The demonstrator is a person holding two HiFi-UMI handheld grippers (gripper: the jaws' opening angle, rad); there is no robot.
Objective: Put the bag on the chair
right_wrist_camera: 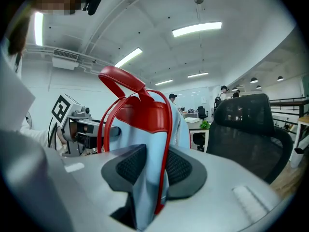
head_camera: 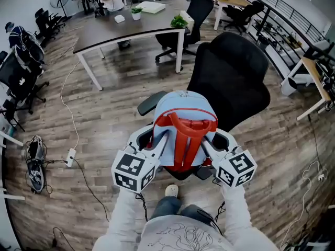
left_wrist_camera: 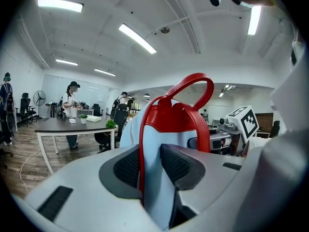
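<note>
A light-blue backpack (head_camera: 183, 116) with red straps and a red top handle hangs upright just above the seat of a black office chair (head_camera: 233, 72). My left gripper (head_camera: 161, 146) is shut on the bag's left side, its pads pinching blue fabric and a red strap (left_wrist_camera: 142, 163). My right gripper (head_camera: 208, 148) is shut on the bag's right side, red strap (right_wrist_camera: 164, 178) between its pads. In the left gripper view the bag (left_wrist_camera: 169, 124) fills the middle. In the right gripper view the bag (right_wrist_camera: 145, 120) stands left of the chair back (right_wrist_camera: 246, 124).
A long dark desk (head_camera: 125, 27) with small plants stands behind the chair, more office chairs around it. A cable and power strip (head_camera: 70, 156) lie on the wooden floor at left. Another desk (head_camera: 314, 72) is at right. A person (left_wrist_camera: 71, 105) stands by the far desk.
</note>
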